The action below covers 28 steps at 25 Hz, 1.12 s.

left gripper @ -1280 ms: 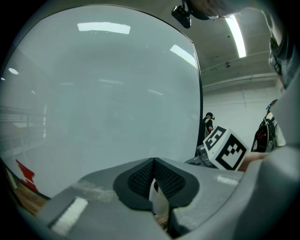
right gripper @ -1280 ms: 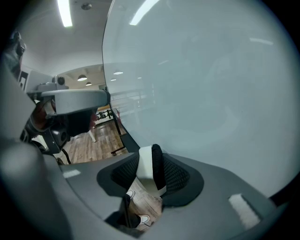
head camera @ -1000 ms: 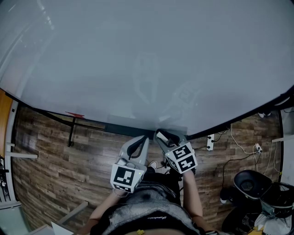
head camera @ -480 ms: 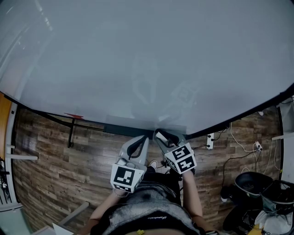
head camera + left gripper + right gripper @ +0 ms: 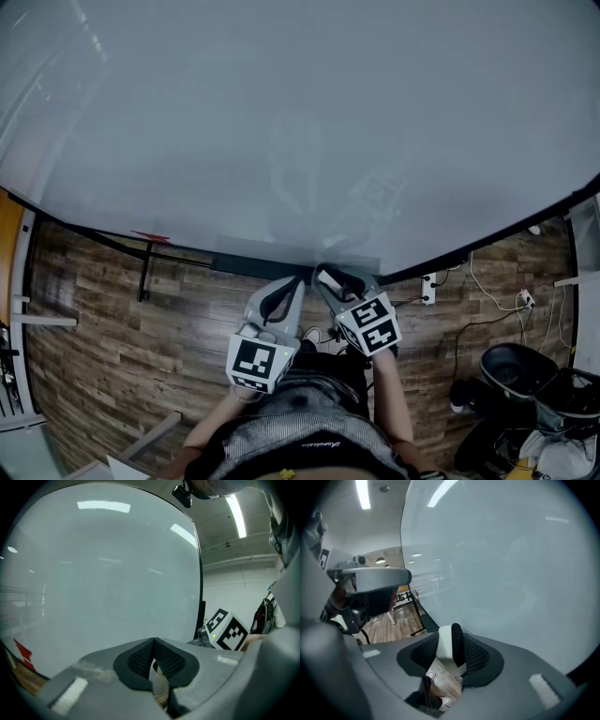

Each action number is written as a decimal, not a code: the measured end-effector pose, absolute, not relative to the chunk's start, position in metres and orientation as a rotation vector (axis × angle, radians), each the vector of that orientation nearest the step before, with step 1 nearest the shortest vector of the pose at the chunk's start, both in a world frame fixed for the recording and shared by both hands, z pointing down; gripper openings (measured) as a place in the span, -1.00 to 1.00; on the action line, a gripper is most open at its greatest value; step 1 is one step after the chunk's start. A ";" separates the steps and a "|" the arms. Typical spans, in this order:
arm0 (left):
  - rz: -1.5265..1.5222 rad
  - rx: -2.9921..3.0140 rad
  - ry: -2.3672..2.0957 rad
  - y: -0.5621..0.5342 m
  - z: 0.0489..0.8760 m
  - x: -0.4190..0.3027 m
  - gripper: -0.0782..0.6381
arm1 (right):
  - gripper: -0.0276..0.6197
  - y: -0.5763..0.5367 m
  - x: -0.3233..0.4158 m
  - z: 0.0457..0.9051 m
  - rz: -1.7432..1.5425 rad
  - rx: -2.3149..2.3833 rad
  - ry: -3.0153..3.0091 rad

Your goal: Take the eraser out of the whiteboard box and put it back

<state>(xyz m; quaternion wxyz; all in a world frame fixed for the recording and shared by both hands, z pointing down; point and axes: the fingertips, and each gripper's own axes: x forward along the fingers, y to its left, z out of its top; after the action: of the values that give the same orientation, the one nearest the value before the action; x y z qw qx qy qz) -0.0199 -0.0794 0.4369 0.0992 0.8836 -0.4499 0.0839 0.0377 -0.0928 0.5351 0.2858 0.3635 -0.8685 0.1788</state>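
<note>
1. Nearest to the camera, the person's arms reached forward over the wooden floor point(image 5: 112, 309), one gripper in each hand.
2. The left gripper point(image 5: 153, 641) had its jaws pressed together, pad on pad, with nothing between them. It pointed toward the lower edge of the whiteboard point(image 5: 300, 122), just beside the other gripper.
3. The right gripper point(image 5: 450, 637) was clamped on the eraser point(image 5: 449, 644), a white and black block that stood upright between the pads, and its top rose a little over the jaw tips.
4. The eraser was therefore in the air, close in front of the whiteboard box point(image 5: 253, 251), the grey tray fixed at the middle of the board's lower edge. I could not tell whether it touched the box.
5. In my judgement the first half, the taking out, was done. The putting back remained: to lower the eraser into the box and then open the jaws.
6. Farthest, the whiteboard surface was bare.
</note>
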 end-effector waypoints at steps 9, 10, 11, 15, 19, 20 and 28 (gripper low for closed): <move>0.252 2.626 -1.314 -0.080 0.438 -0.016 -0.78 | -0.41 -0.093 0.038 0.537 0.492 0.973 -2.327; 0.253 2.627 -1.312 -0.079 0.438 -0.016 -0.78 | -0.41 -0.092 0.037 0.537 0.492 0.973 -2.327; 0.254 2.628 -1.311 -0.079 0.437 -0.016 -0.78 | -0.41 -0.092 0.037 0.536 0.491 0.974 -2.327; 0.253 2.630 -1.312 -0.078 0.436 -0.016 -0.78 | -0.40 -0.091 0.037 0.536 0.494 0.976 -2.330; 0.253 2.631 -1.311 -0.079 0.436 -0.017 -0.78 | -0.40 -0.092 0.036 0.536 0.492 0.981 -2.334; 0.252 2.631 -1.309 -0.079 0.436 -0.017 -0.78 | -0.40 -0.092 0.035 0.536 0.493 0.983 -2.336; 0.245 2.633 -1.314 -0.077 0.434 -0.015 -0.78 | -0.25 -0.087 0.037 0.533 0.482 0.977 -2.350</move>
<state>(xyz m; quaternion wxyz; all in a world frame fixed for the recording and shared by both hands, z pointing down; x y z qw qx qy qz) -0.0155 -0.0772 0.4338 0.0941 0.8877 -0.4430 0.0825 0.0372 -0.0873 0.5332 0.2723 0.3629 -0.8730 0.1791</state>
